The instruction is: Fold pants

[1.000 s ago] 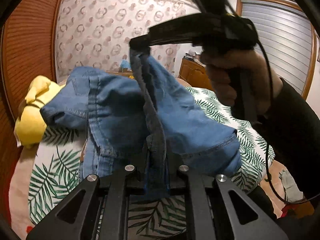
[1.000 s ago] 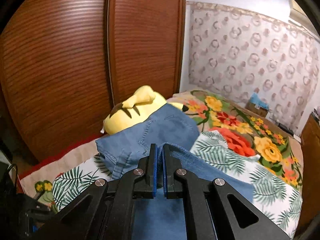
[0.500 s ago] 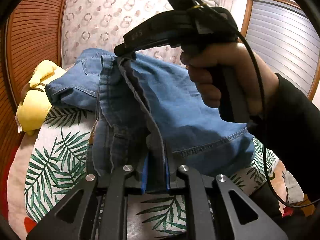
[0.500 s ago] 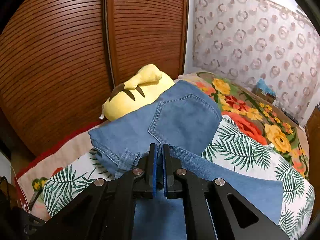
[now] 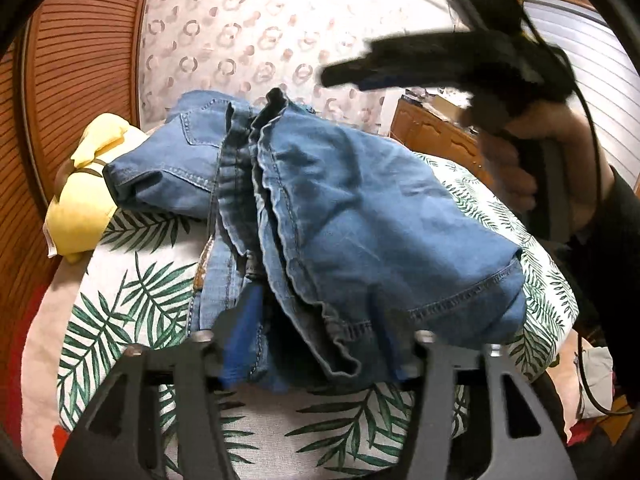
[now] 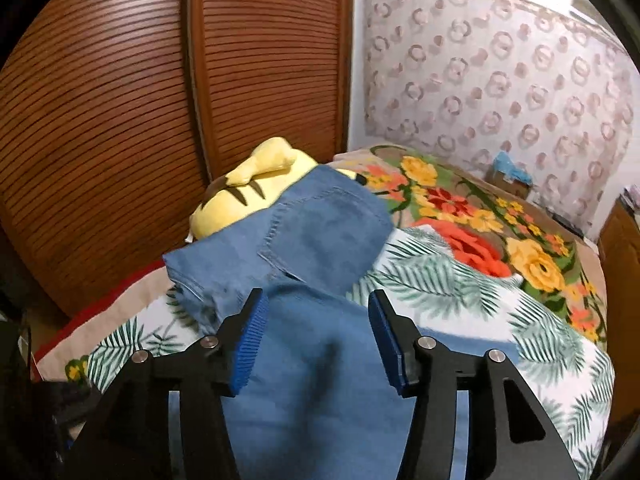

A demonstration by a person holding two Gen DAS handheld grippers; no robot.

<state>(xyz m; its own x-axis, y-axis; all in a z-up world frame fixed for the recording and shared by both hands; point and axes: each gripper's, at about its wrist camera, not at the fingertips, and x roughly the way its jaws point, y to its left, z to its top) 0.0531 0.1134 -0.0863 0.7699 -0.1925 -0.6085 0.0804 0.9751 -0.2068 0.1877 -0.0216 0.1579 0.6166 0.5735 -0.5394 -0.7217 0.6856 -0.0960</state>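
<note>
Blue denim pants [image 5: 340, 216] lie bunched on the bed, folded over on themselves, with the hem at the right and a back pocket at the far left. My left gripper [image 5: 316, 344] is open, its jaws spread either side of the near edge of the denim. My right gripper [image 6: 316, 336] is open above the pants [image 6: 320, 248], jaws wide apart and holding nothing. It also shows in the left wrist view [image 5: 360, 74], blurred, lifted above the far edge of the pants.
A yellow plush toy [image 5: 84, 196] lies at the pants' far left, against the wooden slatted wardrobe doors [image 6: 120, 120]. The bed has a palm-leaf sheet [image 5: 132, 304] and a floral blanket [image 6: 480, 216]. A wooden cabinet [image 5: 432, 136] stands at the right.
Both grippers have opened and let go of the denim. The pants have dropped onto the bed, and the right gripper has lifted clear of the fabric.
</note>
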